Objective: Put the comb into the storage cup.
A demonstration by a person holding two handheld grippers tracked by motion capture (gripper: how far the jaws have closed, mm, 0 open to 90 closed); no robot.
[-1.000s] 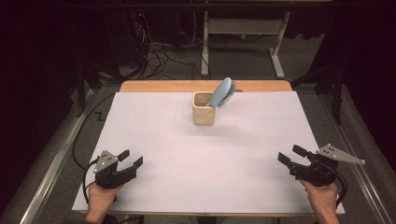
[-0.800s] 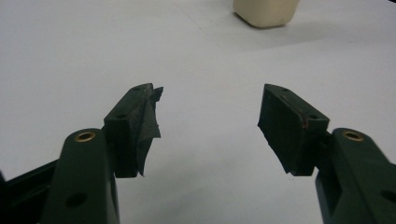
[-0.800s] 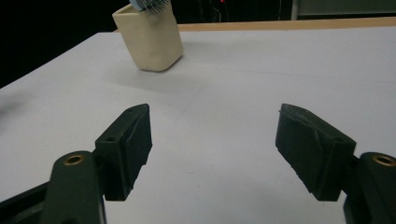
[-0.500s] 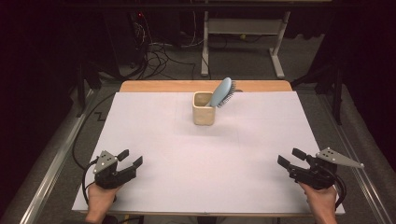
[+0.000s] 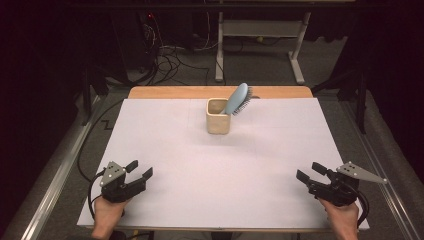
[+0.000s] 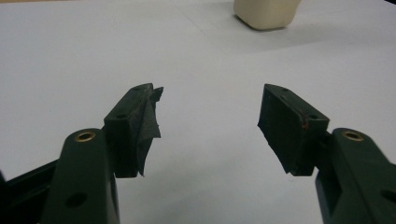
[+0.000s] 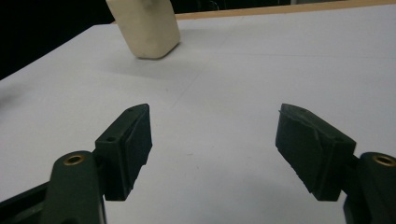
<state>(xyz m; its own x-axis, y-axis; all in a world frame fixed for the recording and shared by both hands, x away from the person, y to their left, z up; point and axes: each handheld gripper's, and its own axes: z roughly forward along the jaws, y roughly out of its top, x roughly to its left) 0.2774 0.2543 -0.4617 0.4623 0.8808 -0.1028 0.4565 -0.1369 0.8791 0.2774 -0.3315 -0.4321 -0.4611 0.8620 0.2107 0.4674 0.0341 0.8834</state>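
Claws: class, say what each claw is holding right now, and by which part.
Nothing is held. The left claw and right claw are both open and empty over the table, far from the cup and brush.

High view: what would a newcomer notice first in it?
First the blue hairbrush, standing tilted in the cream cup at the far middle of the white table. Then the left gripper and right gripper, at the near corners, both with jaws open and empty.
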